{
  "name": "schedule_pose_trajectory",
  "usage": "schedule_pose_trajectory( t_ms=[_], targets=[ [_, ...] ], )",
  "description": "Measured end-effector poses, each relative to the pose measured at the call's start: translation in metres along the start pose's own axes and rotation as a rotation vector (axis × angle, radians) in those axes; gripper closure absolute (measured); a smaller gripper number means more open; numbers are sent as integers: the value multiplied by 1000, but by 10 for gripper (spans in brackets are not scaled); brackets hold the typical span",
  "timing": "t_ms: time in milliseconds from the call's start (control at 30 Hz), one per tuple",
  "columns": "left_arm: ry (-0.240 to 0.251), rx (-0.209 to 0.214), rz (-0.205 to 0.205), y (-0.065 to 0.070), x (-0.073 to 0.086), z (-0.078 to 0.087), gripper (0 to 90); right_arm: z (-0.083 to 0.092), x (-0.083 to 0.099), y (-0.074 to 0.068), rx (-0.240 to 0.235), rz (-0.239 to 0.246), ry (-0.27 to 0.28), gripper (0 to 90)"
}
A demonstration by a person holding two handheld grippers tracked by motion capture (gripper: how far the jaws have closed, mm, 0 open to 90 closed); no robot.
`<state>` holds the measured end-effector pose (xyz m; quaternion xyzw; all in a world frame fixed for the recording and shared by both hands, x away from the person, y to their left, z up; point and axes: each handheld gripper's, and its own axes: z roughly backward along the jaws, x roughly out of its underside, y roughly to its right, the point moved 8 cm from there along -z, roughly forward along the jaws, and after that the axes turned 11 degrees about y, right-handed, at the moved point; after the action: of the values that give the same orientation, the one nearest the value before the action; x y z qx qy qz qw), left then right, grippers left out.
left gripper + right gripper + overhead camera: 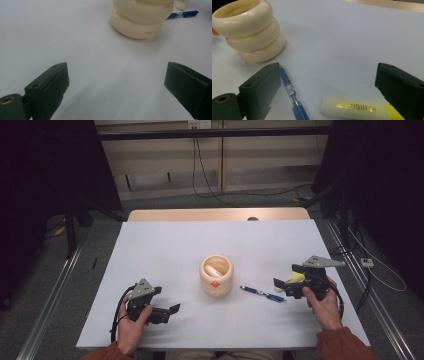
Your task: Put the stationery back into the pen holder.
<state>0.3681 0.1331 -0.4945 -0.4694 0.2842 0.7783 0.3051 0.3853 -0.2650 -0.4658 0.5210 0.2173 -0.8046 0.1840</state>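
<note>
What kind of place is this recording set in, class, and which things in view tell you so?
Probably a lab or recording room: a white table ringed by black curtains, floor rails, loose cables, and a person holding a hand-held gripper in each hand.

The table [165,250] is white. The pot [216,275] is cream, with an orange dot on its front and tiny brown letters low down. The pen [291,93] is blue. The marker [354,108] is pale yellow with gold letters. Both grippers, left [116,82] and right [328,83], are black. The sleeves [345,342] are rusty orange.
</note>
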Motion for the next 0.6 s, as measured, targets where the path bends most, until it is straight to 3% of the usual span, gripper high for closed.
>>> schedule_pose_trajectory(
  t_ms=[100,200,300,433,600],
  targets=[
    [2,1,1,0,0,0,58,6,6,5,-8,-11,-6,115],
    [4,3,1,1,-1,1,58,13,12,9,-23,18,8,132],
    [3,5,2,1,0,0,58,16,12,10,-38,-17,22,150],
    [2,10,3,1,0,0,58,14,16,14,-15,-6,-8,297],
    [4,14,4,2,-1,0,58,14,16,16,-37,-6,-7,450]
  ],
)
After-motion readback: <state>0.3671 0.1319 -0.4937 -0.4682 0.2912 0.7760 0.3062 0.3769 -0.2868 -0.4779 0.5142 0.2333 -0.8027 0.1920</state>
